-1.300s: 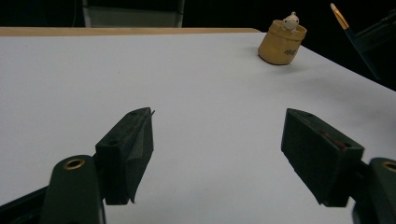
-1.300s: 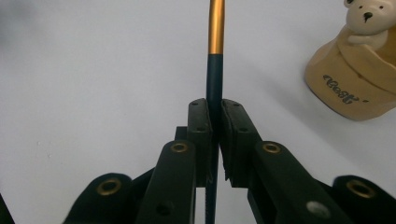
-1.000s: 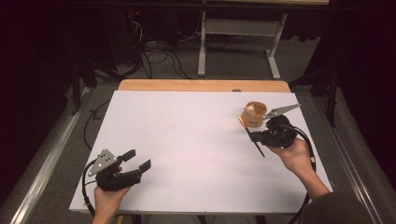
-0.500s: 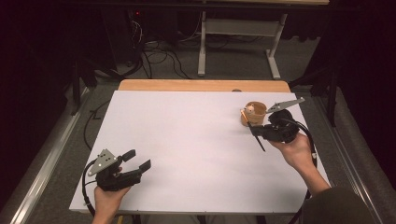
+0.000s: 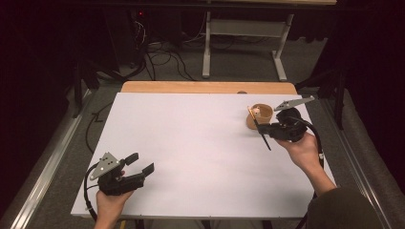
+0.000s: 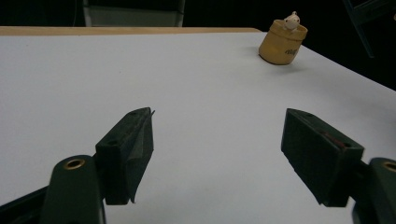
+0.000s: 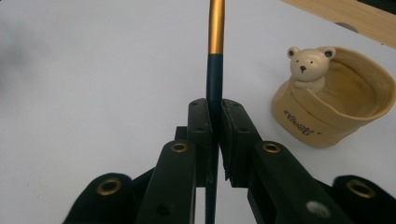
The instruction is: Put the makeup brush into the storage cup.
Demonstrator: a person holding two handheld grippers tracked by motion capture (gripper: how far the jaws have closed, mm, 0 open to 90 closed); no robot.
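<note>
The pen (image 7: 215,70), dark-barrelled with a gold band higher up, stands clamped between the 2 jaws of the right gripper (image 7: 215,116), which are closed tight on its barrel. In the high view the pen (image 5: 260,131) runs slantwise from about 11 o'clock to 5 o'clock through the right gripper (image 5: 267,131), its upper end just beside the cup (image 5: 260,116) on that cup's 9 o'clock side; whether the 2 touch I cannot tell.

The cup (image 7: 334,112) is a tan, open-topped holder with a small bear figure (image 7: 306,65) sitting at its rim (some lettering is printed on its wall, too small to read). It stands upright on the white table (image 5: 200,143), toward the 2 o'clock corner, with the right hand (image 5: 303,150) at its 4 o'clock.

Well apart, near the table's 7 o'clock corner, the left gripper (image 5: 141,163) rests in the left hand (image 5: 110,202). Its 2 jaws stand wide apart with nothing between them, only bare table. From the left gripper view the cup (image 6: 282,42) sits far off at about 1 o'clock.
</note>
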